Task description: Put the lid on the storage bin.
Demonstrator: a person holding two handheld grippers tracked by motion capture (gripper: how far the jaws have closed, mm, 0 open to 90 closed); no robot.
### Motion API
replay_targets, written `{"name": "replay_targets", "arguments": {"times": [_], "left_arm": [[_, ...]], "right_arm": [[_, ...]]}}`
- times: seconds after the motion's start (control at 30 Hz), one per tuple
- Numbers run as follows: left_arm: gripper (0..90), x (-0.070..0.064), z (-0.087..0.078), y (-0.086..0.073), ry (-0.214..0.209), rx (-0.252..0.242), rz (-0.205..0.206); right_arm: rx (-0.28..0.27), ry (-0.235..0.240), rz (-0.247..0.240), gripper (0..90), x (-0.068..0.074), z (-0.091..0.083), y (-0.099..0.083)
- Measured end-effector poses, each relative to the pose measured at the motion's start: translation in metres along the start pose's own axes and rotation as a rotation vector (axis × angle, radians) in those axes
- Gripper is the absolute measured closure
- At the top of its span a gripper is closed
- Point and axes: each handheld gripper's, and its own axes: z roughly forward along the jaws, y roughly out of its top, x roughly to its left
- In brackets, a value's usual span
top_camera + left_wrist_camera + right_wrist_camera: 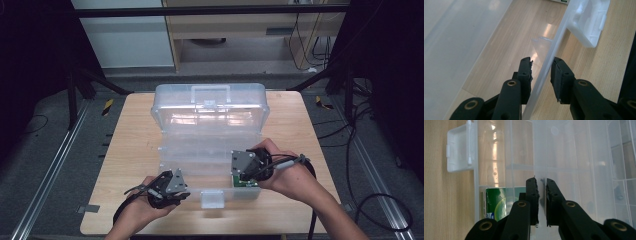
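A clear plastic compartment box [210,107] lies open on the wooden table [125,140], its lid standing up at the back. My left gripper [171,186] is at the box's front left. In the left gripper view its jaws [541,61] stand open astride the clear front wall [554,42], one inside and one outside. My right gripper [247,167] is over the box's front right. Its jaws [541,181] are nearly together on a thin clear inner tray wall [546,157]. A green packet [496,202] lies in the front compartment below.
The box's white latch flap [212,198] hangs open over the front edge, close to the table's front. The green packet [245,183] shows through the box's front right corner. Bare wood lies left and right of the box. Dark floor, rails and cables surround the table.
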Motion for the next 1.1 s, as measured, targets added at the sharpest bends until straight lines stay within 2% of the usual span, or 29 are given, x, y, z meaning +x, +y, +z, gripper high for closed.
{"name": "replay_targets", "arguments": {"times": [0.2, 0.33, 0.4, 0.47, 0.6, 0.63, 0.73, 0.8, 0.93, 1.03, 1.1], "left_arm": [[51.4, -0.007, -0.012, 0.002, 0.025, -0.055, -0.007], [45.6, -0.011, -0.028, 0.002, 0.028, -0.113, -0.025], [45.8, -0.013, -0.037, 0.001, 0.013, -0.146, -0.039], [48.0, -0.014, -0.046, 0.0, 0.006, -0.175, -0.056], [56.9, -0.01, -0.068, -0.004, -0.037, -0.279, -0.125], [59.5, -0.006, -0.075, -0.005, -0.035, -0.298, -0.147], [69.8, 0.004, -0.089, -0.008, -0.005, -0.309, -0.178], [74.8, 0.014, -0.097, -0.01, -0.004, -0.327, -0.213], [80.9, 0.037, -0.111, -0.01, 0.061, -0.359, -0.285], [84.7, 0.054, -0.117, -0.009, 0.072, -0.405, -0.341], [87.4, 0.063, -0.121, -0.007, 0.092, -0.42, -0.36]], "right_arm": [[0.001, 0.006, -0.004, 82.7, 0.001, 0.0, -0.001], [0.001, 0.006, -0.005, 82.6, 0.001, 0.0, -0.001], [0.001, 0.005, -0.004, 82.6, 0.001, 0.0, -0.001], [0.001, 0.005, -0.003, 82.5, 0.001, 0.0, -0.001], [-0.004, 0.005, 0.001, 82.3, 0.001, 0.0, -0.001], [-0.004, 0.005, 0.003, 82.3, 0.001, 0.0, -0.001], [-0.003, 0.006, 0.005, 82.2, 0.002, 0.0, -0.001], [0.0, 0.005, -0.001, 82.1, 0.002, 0.0, -0.001], [-0.002, 0.005, 0.0, 81.9, 0.003, 0.0, -0.001], [-0.002, 0.004, 0.001, 81.8, 0.003, 0.0, -0.001], [-0.003, 0.004, 0.0, 81.7, 0.002, 0.0, -0.001]]}}
